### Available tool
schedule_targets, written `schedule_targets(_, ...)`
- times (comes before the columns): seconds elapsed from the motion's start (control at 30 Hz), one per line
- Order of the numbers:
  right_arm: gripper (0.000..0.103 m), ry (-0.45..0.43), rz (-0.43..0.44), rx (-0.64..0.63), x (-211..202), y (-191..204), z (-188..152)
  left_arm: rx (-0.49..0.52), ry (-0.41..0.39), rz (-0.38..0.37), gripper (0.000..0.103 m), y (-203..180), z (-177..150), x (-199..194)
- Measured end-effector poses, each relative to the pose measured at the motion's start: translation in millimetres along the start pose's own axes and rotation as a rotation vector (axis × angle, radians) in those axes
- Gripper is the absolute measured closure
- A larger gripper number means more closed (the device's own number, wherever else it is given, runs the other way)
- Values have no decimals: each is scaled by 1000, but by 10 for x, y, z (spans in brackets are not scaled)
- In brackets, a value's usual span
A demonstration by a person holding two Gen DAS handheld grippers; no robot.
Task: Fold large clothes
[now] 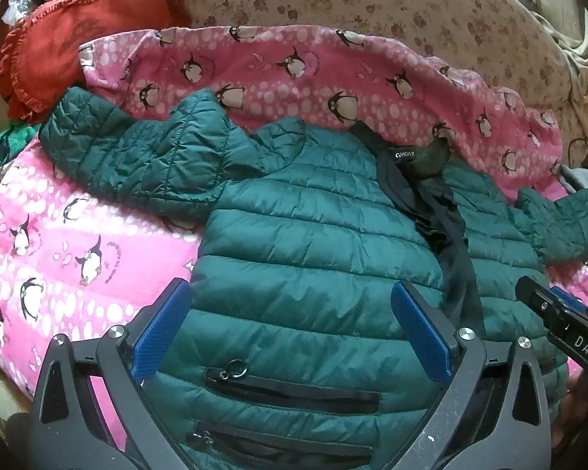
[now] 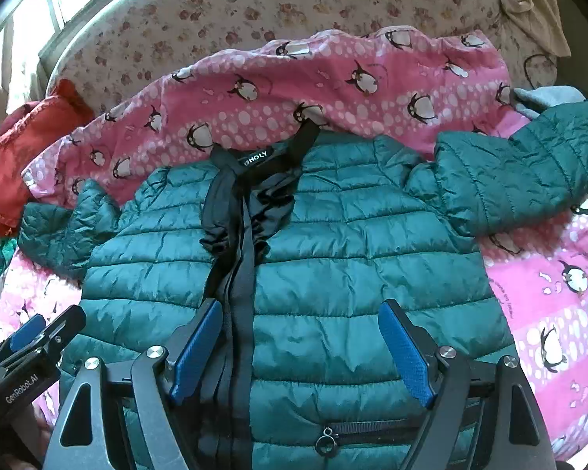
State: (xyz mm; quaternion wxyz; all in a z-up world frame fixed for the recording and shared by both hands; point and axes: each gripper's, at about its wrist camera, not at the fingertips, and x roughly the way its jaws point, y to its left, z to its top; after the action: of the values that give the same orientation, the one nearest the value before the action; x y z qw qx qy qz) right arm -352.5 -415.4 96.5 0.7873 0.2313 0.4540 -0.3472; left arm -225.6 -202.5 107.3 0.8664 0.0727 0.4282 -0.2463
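A dark green quilted puffer jacket [image 1: 313, 243] [image 2: 352, 250] lies front up on a pink penguin blanket [image 1: 78, 243] [image 2: 548, 282], zipped, black collar at the far end, both sleeves spread sideways. My left gripper [image 1: 290, 305] hovers open over the jacket's left half, above the zip pockets [image 1: 290, 387], with nothing between its blue pads. My right gripper [image 2: 300, 325] is open too, over the right half beside the black zipper band [image 2: 239, 293]; its fingers [image 1: 537, 297] show at the right edge of the left wrist view. The left gripper's fingers [image 2: 31, 333] appear at the lower left of the right wrist view.
A red ruffled cushion [image 1: 70, 51] [image 2: 23, 156] lies at the far left. A floral sheet [image 1: 372, 4] [image 2: 254, 11] covers the bed behind the blanket. A grey cloth [image 2: 548, 98] peeks out near the right sleeve cuff, and beige fabric [image 1: 580, 66] bunches at the far right.
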Motion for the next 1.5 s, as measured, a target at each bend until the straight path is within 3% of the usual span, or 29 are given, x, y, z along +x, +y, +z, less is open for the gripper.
schedule_targets(1.5,23,28,-2,-4,339,118,101,-22,15,53,1,136,95,256)
